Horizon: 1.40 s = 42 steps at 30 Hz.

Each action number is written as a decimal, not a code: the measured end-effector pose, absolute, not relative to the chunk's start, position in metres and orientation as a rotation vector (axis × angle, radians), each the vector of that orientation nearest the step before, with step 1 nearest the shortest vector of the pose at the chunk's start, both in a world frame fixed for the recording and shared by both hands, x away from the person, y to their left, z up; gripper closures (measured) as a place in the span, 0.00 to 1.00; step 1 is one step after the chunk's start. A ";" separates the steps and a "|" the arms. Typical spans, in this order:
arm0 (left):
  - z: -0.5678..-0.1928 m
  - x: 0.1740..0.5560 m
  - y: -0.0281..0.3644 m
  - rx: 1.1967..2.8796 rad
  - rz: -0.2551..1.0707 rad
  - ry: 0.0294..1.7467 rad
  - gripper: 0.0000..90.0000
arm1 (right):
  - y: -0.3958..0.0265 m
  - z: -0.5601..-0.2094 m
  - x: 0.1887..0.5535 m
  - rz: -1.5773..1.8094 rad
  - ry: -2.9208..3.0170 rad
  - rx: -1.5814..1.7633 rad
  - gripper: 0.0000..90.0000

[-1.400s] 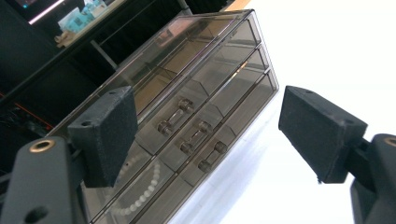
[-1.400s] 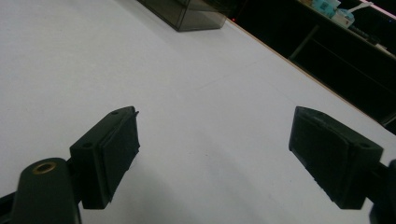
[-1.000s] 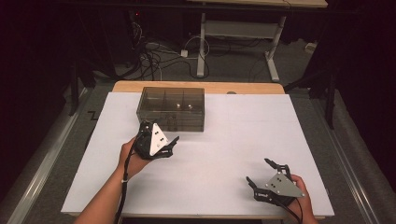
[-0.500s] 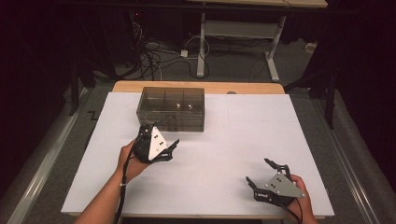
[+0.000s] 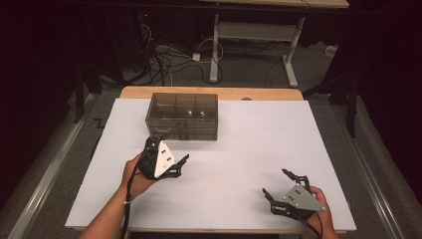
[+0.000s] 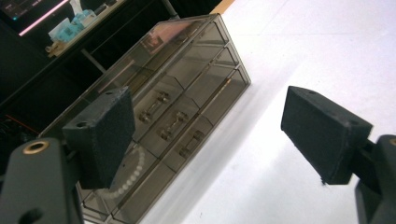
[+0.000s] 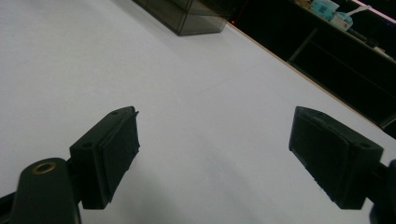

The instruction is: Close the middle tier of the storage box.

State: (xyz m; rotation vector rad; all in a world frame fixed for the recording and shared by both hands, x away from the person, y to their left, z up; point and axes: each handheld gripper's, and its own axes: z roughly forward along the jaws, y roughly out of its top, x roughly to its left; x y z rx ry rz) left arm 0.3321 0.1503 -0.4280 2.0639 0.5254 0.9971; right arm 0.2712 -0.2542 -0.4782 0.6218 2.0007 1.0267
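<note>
While the left gripper (image 5: 171, 158) hangs just in front of the smoky clear drawer box (image 5: 182, 116), its fingers (image 6: 102, 135) are spread wide with nothing between them. The box sits at the far left part of the white surface (image 5: 249, 149), long side running left to right, its drawer fronts facing the person. Small handles (image 6: 169, 131) show on the drawers, and a string of white beads (image 6: 128, 179) lies inside one. Nothing stands between gripper and box. The right gripper (image 5: 283, 186) rests well apart, near the front right edge, fingers (image 7: 109, 154) also spread wide, holding nothing.
</note>
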 end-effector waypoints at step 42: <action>-0.433 0.297 0.169 2.080 0.969 0.487 0.18 | -0.252 -0.478 0.270 1.014 2.002 0.607 0.18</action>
